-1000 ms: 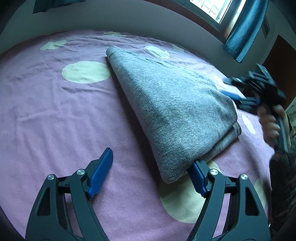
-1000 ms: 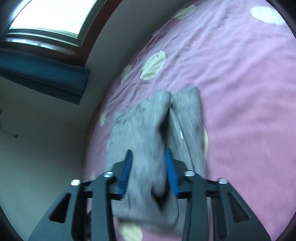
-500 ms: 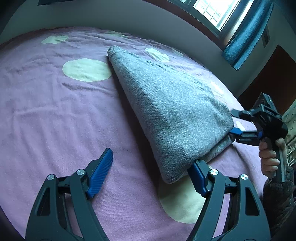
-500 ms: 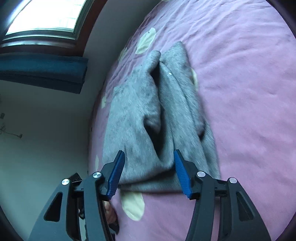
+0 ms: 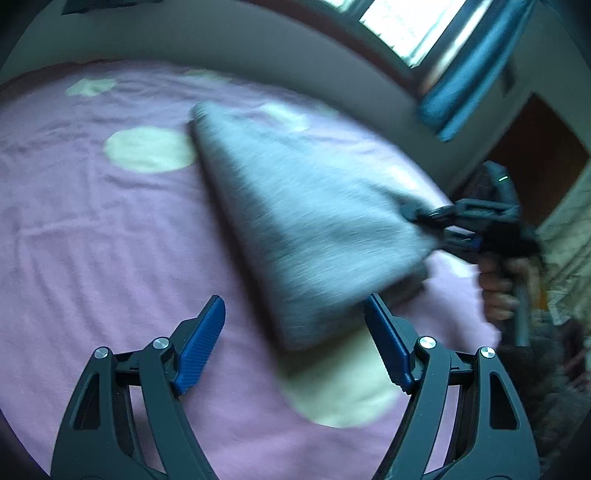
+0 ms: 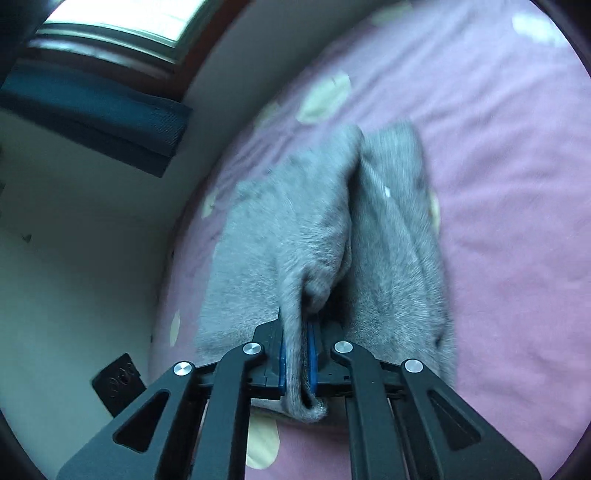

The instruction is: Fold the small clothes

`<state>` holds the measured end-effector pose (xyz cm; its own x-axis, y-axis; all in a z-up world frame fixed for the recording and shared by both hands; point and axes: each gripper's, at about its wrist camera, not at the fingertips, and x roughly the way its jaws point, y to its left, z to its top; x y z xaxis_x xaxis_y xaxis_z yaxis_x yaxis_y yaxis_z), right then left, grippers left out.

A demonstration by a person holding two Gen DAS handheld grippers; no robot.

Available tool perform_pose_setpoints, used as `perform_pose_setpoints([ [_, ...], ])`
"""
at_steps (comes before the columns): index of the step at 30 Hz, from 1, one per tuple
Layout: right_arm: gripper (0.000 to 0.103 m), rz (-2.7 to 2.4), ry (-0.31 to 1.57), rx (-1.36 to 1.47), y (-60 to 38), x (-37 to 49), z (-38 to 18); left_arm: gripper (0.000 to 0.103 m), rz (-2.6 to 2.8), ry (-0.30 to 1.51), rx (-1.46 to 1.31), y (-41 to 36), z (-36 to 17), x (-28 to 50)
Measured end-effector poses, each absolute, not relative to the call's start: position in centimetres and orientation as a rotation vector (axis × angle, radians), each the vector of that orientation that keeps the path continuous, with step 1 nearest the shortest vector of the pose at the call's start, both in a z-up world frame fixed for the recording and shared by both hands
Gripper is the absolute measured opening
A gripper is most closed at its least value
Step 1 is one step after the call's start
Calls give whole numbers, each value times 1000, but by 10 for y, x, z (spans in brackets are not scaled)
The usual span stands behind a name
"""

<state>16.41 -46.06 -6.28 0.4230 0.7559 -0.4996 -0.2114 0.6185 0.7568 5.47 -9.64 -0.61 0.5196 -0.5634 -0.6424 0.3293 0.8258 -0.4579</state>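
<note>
A folded grey knit garment (image 5: 306,218) lies on the pink bedsheet (image 5: 92,240). My left gripper (image 5: 295,339) hovers open just short of the garment's near corner, with only the corner's tip reaching between the blue pads. In the left wrist view my right gripper (image 5: 421,221) pinches the garment's right end, a hand on its handle. In the right wrist view that gripper (image 6: 297,354) is shut on a bunched fold of the grey garment (image 6: 314,229), with cloth squeezed between the blue pads.
The pink sheet with pale yellow dots (image 5: 147,149) covers the bed. A wall, a window (image 5: 406,26) and a teal curtain (image 5: 465,70) stand behind it. A dark doorway (image 5: 535,147) is at the right. A black wall socket (image 6: 118,380) shows in the right wrist view.
My right gripper closed from open around the garment's end to shut on a fold of it and lifted that end slightly. My left gripper stayed open and drew back a little from the corner.
</note>
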Motion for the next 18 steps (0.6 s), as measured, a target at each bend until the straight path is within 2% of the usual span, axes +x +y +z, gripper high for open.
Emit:
perform_pose_setpoints([
  [4,7,635,954,598,-470,154,-67,77,-570,836,-334,-102,12,62],
  [10,8,659,1038,588,-465,164,-98,77,-411,951,-204,-119,-30,90],
  [13,15,710,1041,625,-468,173,-92,77,-426,932,-217,-113,-33,86],
  [16,34,733,1038,687,-474,192,-89,77,-425,932,-219,-111,-34,87],
  [18,35,736,1041,720,-474,214,-89,77,-427,929,-219,-111,-34,86],
])
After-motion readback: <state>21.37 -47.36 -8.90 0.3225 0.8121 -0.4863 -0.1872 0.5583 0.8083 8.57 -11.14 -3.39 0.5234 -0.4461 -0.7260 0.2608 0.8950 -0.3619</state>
